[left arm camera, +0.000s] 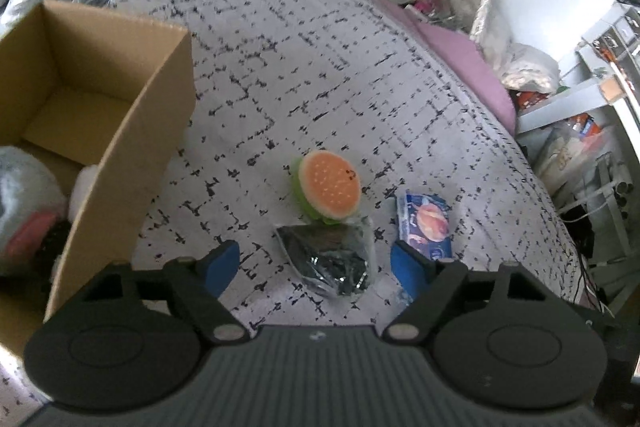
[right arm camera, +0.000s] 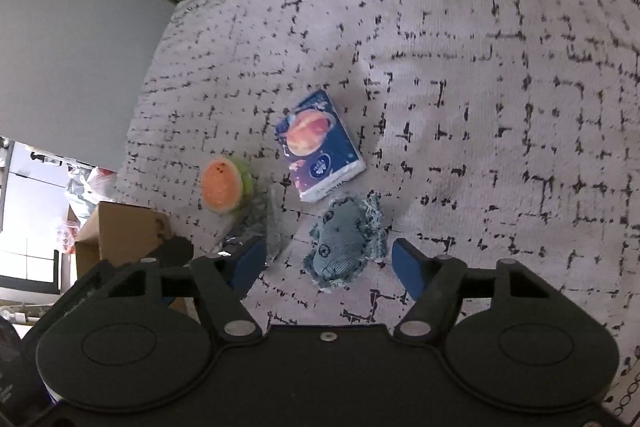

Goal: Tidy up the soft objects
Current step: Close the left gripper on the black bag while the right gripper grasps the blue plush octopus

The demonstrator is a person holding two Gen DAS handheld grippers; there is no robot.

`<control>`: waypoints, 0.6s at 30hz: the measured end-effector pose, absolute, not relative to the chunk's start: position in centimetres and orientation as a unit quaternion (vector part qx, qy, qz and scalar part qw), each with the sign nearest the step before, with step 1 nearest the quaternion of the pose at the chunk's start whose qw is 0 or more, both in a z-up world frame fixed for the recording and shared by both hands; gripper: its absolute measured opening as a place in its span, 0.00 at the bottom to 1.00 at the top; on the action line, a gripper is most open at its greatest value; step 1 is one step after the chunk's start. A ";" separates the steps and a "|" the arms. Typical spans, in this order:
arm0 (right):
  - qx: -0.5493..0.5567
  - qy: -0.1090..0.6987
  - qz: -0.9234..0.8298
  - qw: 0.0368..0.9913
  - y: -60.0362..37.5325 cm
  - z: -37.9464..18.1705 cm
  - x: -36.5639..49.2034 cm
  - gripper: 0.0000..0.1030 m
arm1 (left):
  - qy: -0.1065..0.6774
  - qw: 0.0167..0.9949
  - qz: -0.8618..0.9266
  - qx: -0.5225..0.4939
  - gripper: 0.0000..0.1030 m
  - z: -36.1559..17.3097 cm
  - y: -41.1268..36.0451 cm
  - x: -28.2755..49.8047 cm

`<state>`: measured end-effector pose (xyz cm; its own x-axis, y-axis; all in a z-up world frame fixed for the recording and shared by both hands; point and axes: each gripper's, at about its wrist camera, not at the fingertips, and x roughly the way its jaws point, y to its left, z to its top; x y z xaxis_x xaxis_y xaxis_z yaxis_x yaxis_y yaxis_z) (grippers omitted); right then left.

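Soft daylight, slight blur, strong fisheye bending at edges.

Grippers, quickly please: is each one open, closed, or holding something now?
Left gripper: open, straddling the dark plastic bag, not gripping it.
Right gripper: open, around the blue-grey fabric toy, not gripping it.

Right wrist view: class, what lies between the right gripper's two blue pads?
In the right wrist view, a blue-grey denim toy lies between the open right gripper pads, untouched.
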<state>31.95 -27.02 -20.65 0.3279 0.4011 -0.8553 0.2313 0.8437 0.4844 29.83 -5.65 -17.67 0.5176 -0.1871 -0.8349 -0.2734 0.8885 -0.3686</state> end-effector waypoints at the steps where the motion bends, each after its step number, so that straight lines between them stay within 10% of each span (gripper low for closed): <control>1: 0.271 0.580 0.052 0.767 -26.9 -20.9 32.1 0.67 | 0.493 0.836 0.026 -0.239 0.78 -18.0 -5.6 30.1; 10: 0.254 0.592 0.028 0.764 -26.3 -22.1 32.8 0.66 | 0.514 0.830 0.020 -0.217 0.78 -20.8 -6.8 32.4; 18: 0.242 0.579 0.011 0.779 -26.7 -22.5 33.2 0.31 | 0.524 0.827 0.026 -0.203 0.70 -22.0 -7.9 33.1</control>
<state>33.21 -26.72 -22.48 0.3301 0.2968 -0.8961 0.2635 0.8825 0.3894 33.09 -7.89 -21.97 0.4498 -0.1700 -0.8768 -0.2558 0.9161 -0.3088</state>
